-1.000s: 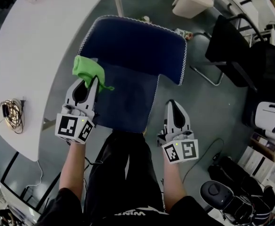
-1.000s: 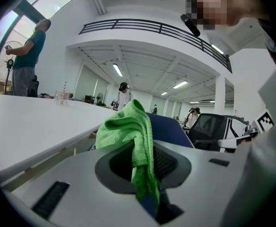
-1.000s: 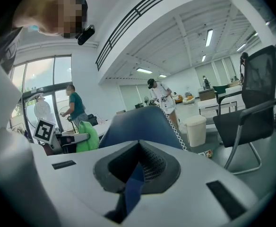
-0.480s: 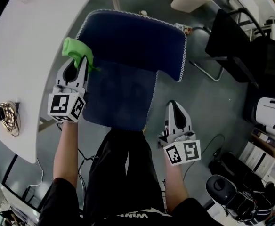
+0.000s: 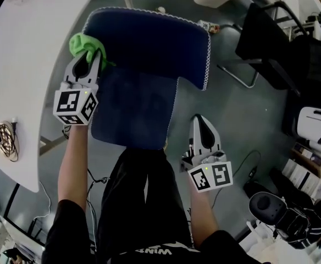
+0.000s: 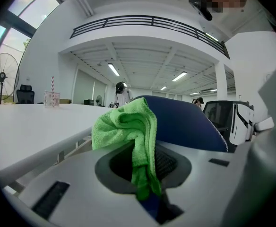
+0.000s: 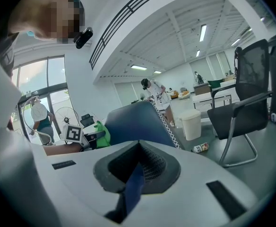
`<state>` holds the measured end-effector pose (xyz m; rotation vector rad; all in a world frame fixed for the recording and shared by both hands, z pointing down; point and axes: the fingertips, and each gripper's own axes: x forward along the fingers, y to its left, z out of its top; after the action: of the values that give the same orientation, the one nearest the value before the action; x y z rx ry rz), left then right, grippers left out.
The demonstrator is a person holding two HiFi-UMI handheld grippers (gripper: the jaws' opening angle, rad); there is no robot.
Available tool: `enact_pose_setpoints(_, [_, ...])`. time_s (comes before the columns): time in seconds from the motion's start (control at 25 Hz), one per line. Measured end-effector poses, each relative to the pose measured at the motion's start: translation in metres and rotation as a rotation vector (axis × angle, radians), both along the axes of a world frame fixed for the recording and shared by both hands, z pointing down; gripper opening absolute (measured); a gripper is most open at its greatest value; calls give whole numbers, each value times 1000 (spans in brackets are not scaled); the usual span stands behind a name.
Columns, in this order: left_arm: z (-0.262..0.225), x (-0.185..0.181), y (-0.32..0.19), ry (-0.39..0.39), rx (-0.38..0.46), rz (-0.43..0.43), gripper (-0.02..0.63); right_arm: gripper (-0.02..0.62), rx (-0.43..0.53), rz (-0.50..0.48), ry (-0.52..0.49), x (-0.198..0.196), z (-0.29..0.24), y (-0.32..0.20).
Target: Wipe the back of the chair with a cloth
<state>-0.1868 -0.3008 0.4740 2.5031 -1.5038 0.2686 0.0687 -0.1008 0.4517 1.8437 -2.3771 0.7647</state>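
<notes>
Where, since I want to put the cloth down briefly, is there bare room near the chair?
The white table left of the blue chair is mostly bare beyond the cable coil. The grey floor between the blue chair and the black chair is open too. It is crowded at lower right, around the black equipment.

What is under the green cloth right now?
The cloth, held in the jaws of the left gripper, lies over the top left corner of the blue chair back. It covers that corner, so whether it presses on the fabric cannot be seen.
</notes>
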Motion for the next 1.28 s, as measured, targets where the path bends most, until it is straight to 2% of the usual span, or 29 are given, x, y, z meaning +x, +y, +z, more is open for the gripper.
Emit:
enact_pose_setpoints(0.4, [5, 87, 9, 11, 15, 138, 69, -6, -8, 30, 5, 23, 9, 12])
enact_pose_setpoints(0.64, [7, 138, 23, 65, 7, 205, 69, -6, -15, 62, 2, 38, 14, 23])
enact_pose_setpoints(1.08, [4, 249, 71, 122, -5, 422, 69, -6, -15, 104, 10, 61, 12, 43])
enact_pose_setpoints(1.28, [1, 271, 96, 144, -10, 479, 69, -6, -14, 131, 13, 74, 14, 48])
